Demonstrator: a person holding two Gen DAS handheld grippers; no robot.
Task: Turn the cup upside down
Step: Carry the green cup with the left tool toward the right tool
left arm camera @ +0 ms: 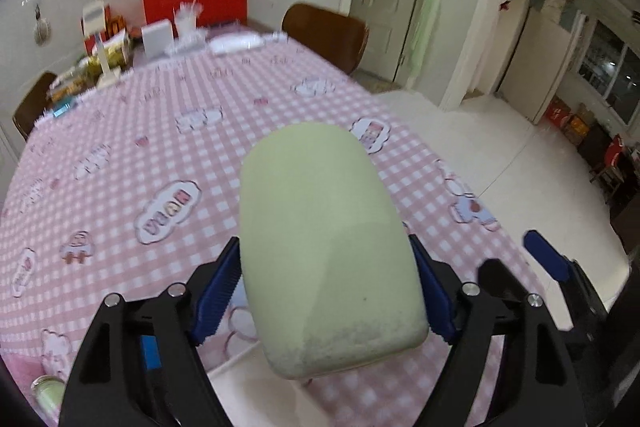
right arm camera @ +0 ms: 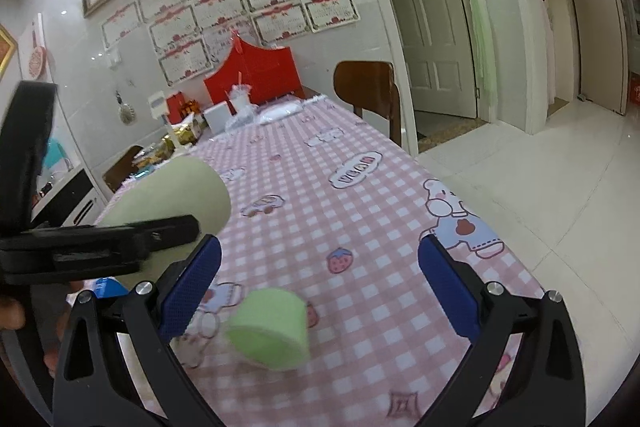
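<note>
Currently: pink checked tablecloth over long table, clutter confined to far end, working area kept free. Pale green cup raised off cloth, clamped at its sides by left gripper, lying roughly level, presumably mid-turn. Right gripper spread wide, holding nothing, hovering over smaller green lid-like piece resting on cloth; purpose unclear.

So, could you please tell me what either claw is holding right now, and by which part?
The left claw grips the pale green cup across its side walls, lifted off the table. The right claw is open and holds nothing; a smaller green cup lies below it.
</note>
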